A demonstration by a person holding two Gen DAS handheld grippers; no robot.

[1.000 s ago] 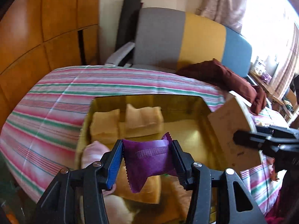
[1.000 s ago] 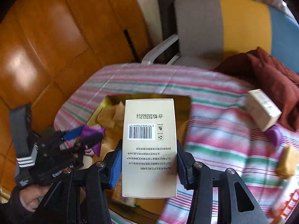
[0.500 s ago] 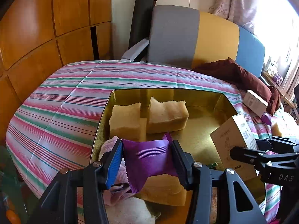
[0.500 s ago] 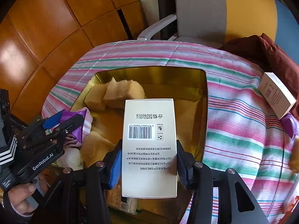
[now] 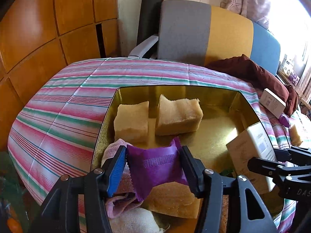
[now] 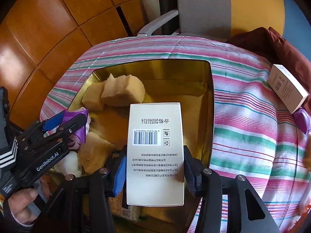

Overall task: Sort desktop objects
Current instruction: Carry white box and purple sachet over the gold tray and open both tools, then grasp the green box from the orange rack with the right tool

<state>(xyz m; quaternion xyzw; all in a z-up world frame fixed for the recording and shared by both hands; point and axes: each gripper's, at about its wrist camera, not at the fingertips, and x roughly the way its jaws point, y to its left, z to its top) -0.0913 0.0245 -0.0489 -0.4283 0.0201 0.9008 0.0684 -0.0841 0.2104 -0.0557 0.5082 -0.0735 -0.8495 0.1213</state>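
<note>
1. The left claw (image 5: 153,151) has just been opening. The purple pouch (image 5: 155,167) sits between its jaws, touching both pads, low over the gold tin (image 5: 175,87).
2. The right claw (image 6: 155,155) has also just been opening. The white box (image 6: 155,128) stands between its jaws, pads on both sides, over the tin's near end.
3. I think the pouch could drop on the pink rag (image 5: 116,200) and bunch up.
4. The box could tip over when let go, because lumpy yellow blocks (image 5: 177,116) fill the tin.
5. Only the right view shows the hand (image 6: 19,203) holding the left claw.
6. Only the left view shows the tin's bare floor beside the box.
</note>
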